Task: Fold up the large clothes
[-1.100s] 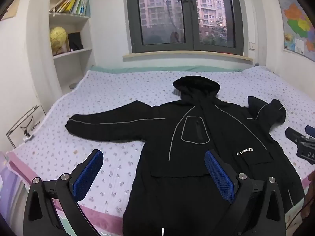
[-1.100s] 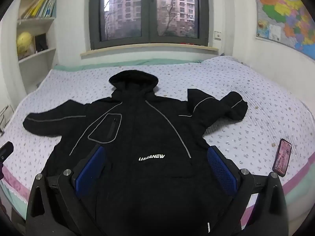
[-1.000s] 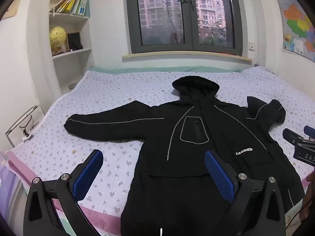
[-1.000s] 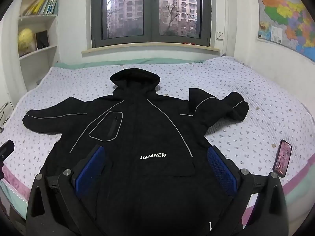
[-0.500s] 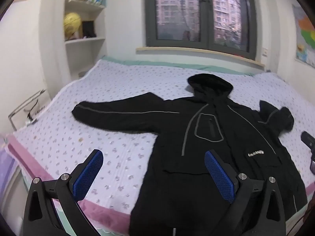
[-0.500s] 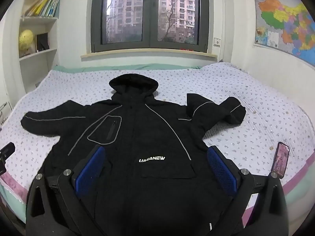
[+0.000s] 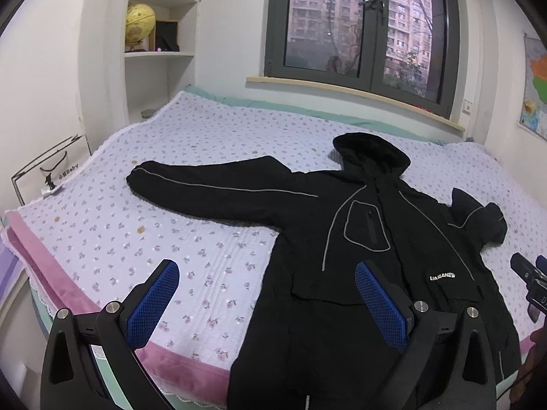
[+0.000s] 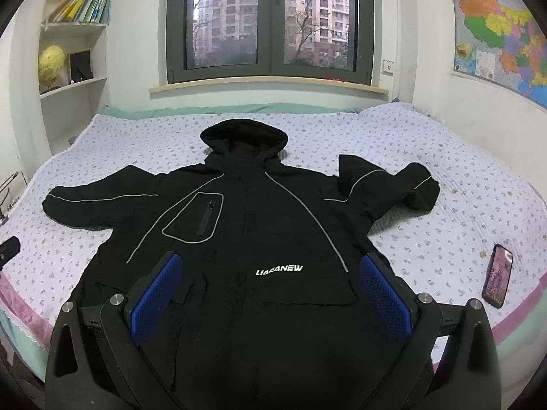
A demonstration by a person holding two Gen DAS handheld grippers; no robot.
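A large black hooded jacket with thin grey piping and a white chest logo (image 8: pixel 259 239) is being shown spread face-up on a bed covered by a lilac flower-print quilt with a pink border (image 7: pixel 164 239), its hem hanging over the near edge. One long sleeve (image 7: pixel 205 188) is being laid out straight toward the shelf side; the other sleeve (image 8: pixel 386 188) is being left bunched and doubled on itself toward the map side.

Nothing is being gripped. The left gripper (image 7: pixel 266 300) is being held above the quilt and the jacket's side edge with its blue-padded jaws spread wide, and the right gripper (image 8: pixel 270 294) is being held over the jacket's lower front, jaws likewise spread and empty.

The step in hand is judged to be the approach before a first fold, with no fold yet made. The next move is judged to call for the straight sleeve being pinched near its cuff and carried across the chest, while the crumpled sleeve is being smoothed first.

A dark smartphone with a lit screen (image 8: pixel 497 280) is lying on the quilt near the bed's edge, well apart from the jacket. Beyond the bed, a dark-framed window (image 8: pixel 270 24) is looking onto tower blocks; white shelves with books and a yellow globe (image 7: pixel 140 27) are standing to one side, and a coloured wall map (image 8: pixel 499 27) is hanging on the other.
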